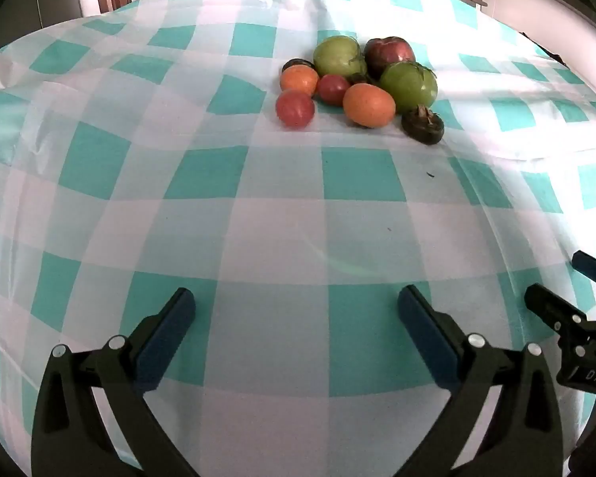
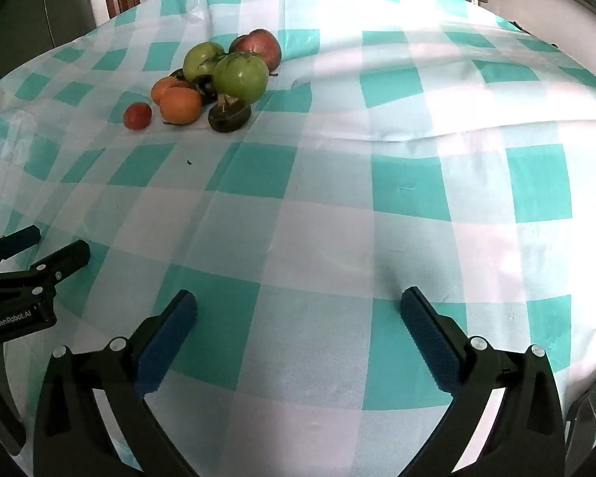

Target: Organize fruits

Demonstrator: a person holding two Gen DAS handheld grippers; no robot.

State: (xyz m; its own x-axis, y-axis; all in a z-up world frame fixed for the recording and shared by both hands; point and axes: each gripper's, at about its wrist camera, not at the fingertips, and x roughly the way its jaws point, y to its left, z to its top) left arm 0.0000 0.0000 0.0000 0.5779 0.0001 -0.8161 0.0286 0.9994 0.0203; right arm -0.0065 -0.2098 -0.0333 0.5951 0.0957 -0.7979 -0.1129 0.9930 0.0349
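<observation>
Both grippers sit low over the checked tablecloth (image 1: 282, 238) with nothing in them: the left gripper (image 1: 296, 310) has its blue pads spread wide, and the right gripper (image 2: 298, 312) is spread just as wide beside it. Neither one is close to the fruit, which sits well ahead in one tight pile, further up the cloth.

That pile is where I'd expect trouble. Everything is round and leaning on its neighbours, so pulling out one piece could send the rest rolling. The green tomato (image 1: 409, 84) rests against the orange fruit (image 1: 368, 104) and the dark red apple (image 1: 389, 53) (the apple's at the very back, so reaching it first means going over the rest). The small red tomato (image 1: 295, 108) at the front edge looks like the safest start, and so does the dark mangosteen (image 1: 422, 124). The cloth is also wrinkled and loose-looking, so dragging a finger across it might shift the whole heap.
</observation>
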